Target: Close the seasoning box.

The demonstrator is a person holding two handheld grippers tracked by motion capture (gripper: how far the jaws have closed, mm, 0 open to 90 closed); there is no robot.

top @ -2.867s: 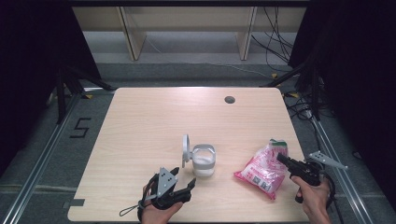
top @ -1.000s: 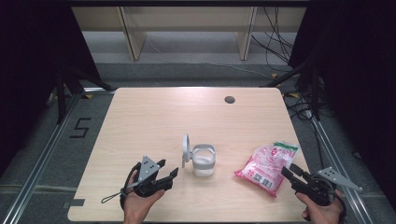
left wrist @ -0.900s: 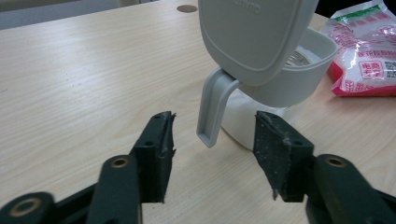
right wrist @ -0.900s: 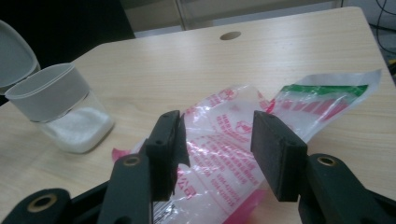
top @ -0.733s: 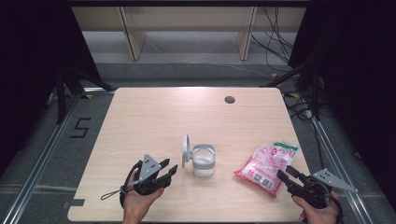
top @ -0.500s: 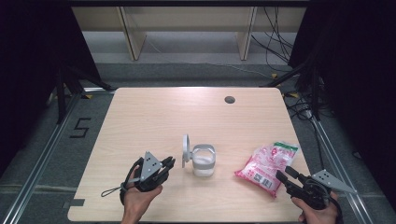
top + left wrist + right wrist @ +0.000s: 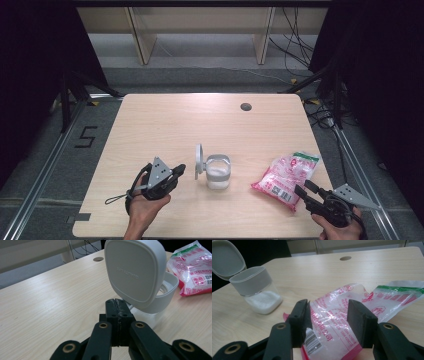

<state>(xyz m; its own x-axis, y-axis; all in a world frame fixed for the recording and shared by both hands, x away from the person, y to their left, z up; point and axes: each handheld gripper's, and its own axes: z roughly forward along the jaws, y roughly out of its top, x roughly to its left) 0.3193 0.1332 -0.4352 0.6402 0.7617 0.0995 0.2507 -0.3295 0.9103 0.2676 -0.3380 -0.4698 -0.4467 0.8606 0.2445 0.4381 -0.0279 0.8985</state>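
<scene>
Right now, the scene reads like this:
Left gripper (image 7: 167, 176): fingers pressed flat together with nothing between them, having just been closing; their tips sit just short of the lid.
Right gripper (image 7: 306, 189): fingers apart, one on each side of the near end of the bag, with no press on it that I can see.
Container (image 7: 218, 171): a clear tub with white grains at the bottom, standing upright on the desk (image 7: 165, 125) just ahead of the left fingers and well off to the side of the right ones.
Lid (image 7: 136, 271): hinged and swung up, its flat face turned toward the left fingers, so the mouth is open.
Bag (image 7: 342, 317): pink and clear plastic with a green top edge, lying flat, part of it between the right fingers.
Done so far: I judge the tub is opened and ready.
Left to do: by my reading, gripping the bag, lifting it over and pouring into the tub, then shutting the lid.
</scene>
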